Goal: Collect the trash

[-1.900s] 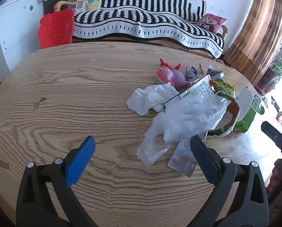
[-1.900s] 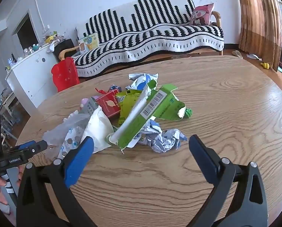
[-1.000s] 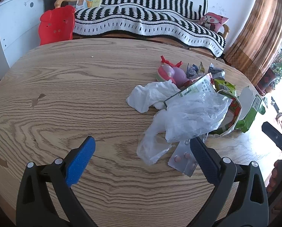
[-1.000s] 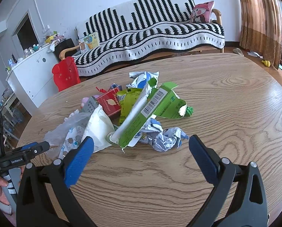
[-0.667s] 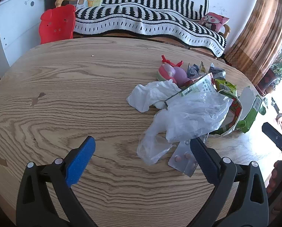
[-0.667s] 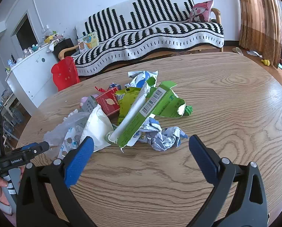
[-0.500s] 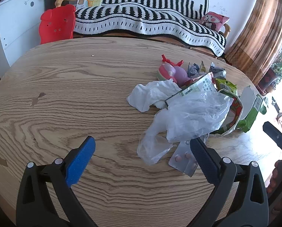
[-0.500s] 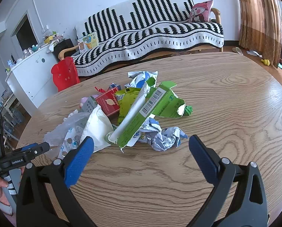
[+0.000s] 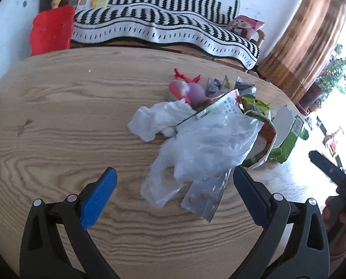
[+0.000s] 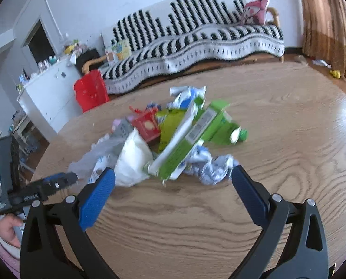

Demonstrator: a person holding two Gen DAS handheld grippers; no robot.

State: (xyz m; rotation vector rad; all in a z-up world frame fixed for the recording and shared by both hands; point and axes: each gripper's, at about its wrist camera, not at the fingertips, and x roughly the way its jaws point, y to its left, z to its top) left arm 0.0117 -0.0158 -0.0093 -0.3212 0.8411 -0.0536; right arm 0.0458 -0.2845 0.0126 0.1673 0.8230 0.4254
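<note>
A heap of trash lies on the round wooden table. In the left wrist view it holds a clear plastic bag, a silver pill blister, a white tissue and a green carton. My left gripper is open and empty, just short of the bag and blister. In the right wrist view the green carton, a crumpled blue-white wrapper, a white bag and a red packet show. My right gripper is open and empty, close before the carton.
A sofa with a black-and-white striped throw stands behind the table. A red plastic chair and a white cabinet stand at the left. Brown curtains hang at the right. The table edge curves near both grippers.
Both grippers have moved slightly forward toward the heap. Both stay open and the trash has not shifted.
</note>
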